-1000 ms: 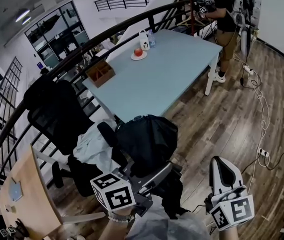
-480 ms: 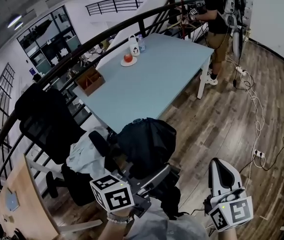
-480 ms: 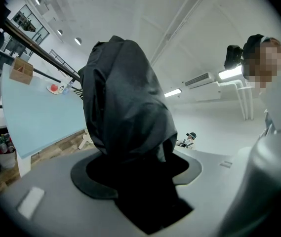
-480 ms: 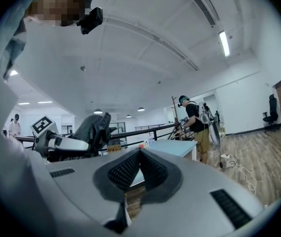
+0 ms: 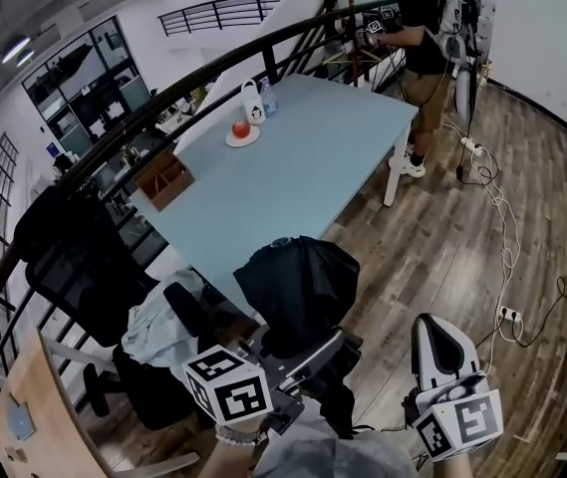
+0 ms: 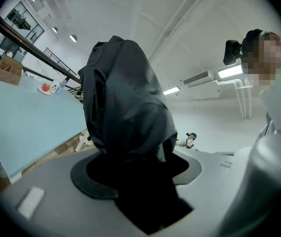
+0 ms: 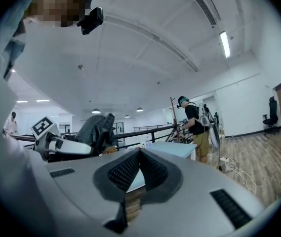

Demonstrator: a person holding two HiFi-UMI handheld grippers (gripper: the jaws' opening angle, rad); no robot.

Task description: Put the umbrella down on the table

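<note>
A folded black umbrella (image 5: 298, 292) stands upright over the floor, just short of the light blue table (image 5: 313, 177). My left gripper (image 5: 308, 352) is shut on the umbrella's lower end, and the umbrella's bundled black fabric (image 6: 125, 102) fills the left gripper view above the jaws. My right gripper (image 5: 437, 339) hangs at the lower right, shut with nothing in it; its pads meet at the tip (image 7: 139, 154). In the right gripper view the umbrella (image 7: 97, 127) and the left gripper (image 7: 63, 146) show at the left.
On the table are a brown box (image 5: 161, 177), a plate with a red fruit (image 5: 241, 131) and a white bottle (image 5: 252, 104). A person (image 5: 418, 28) stands at its far end. A black chair with clothes (image 5: 94, 267) is at the left, cables (image 5: 507, 217) on the floor at the right.
The head view has drifted: the table and the person at its far end sit more to the left and nearer. Both grippers keep their places, the umbrella still held.
</note>
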